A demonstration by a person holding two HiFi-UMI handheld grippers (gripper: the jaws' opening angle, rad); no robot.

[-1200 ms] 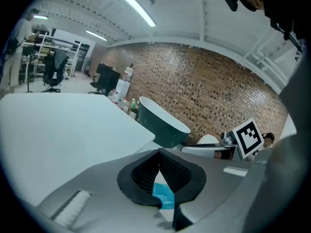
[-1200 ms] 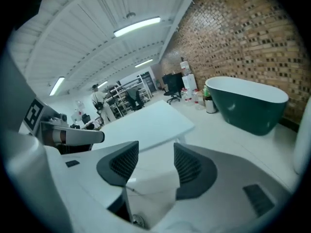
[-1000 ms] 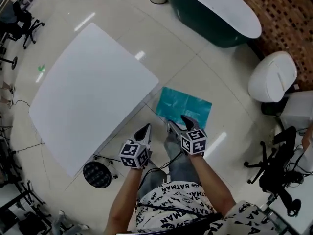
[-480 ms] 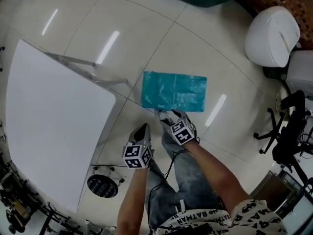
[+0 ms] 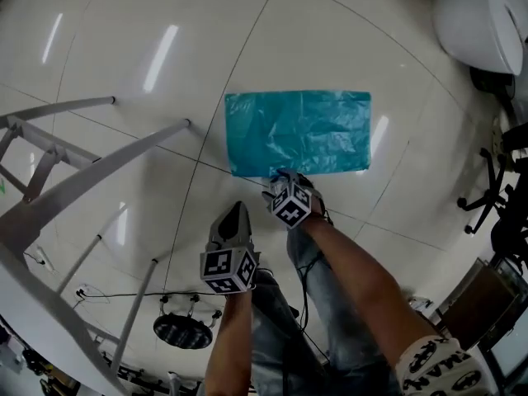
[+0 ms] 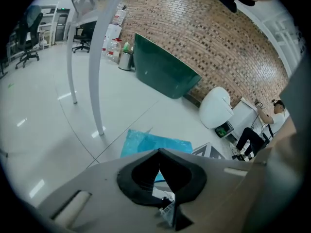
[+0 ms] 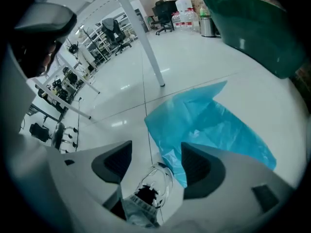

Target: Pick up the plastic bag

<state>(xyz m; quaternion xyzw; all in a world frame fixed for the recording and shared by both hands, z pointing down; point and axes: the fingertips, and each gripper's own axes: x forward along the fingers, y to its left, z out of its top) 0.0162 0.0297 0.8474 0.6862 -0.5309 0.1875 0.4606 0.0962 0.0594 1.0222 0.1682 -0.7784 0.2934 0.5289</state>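
A teal plastic bag (image 5: pixel 297 132) lies flat on the pale tiled floor. My right gripper (image 5: pixel 279 180) hangs over the middle of the bag's near edge and points steeply down. Its jaws have just been opening and now stand open. In the right gripper view the bag (image 7: pixel 214 125) spreads out ahead. Its near corner lies on the floor below the right gripper (image 7: pixel 156 149), untouched by the pads. My left gripper (image 5: pixel 235 211) is lower left of the bag and apart from it, with its jaws shut and empty. The left gripper view shows the bag (image 6: pixel 146 142) beyond the left gripper (image 6: pixel 159 152).
White table legs (image 5: pixel 91 172) slant across the left. A black round base (image 5: pixel 183 330) sits on the floor near my legs. A white rounded bin (image 5: pixel 487 15) and a black office chair (image 5: pixel 507 196) stand at the right. A dark green counter (image 6: pixel 163 72) backs on a brick wall.
Both grippers and the head camera have dropped towards the floor. The right gripper reached the bag's near edge and opened wider. The table now shows from below at the left.
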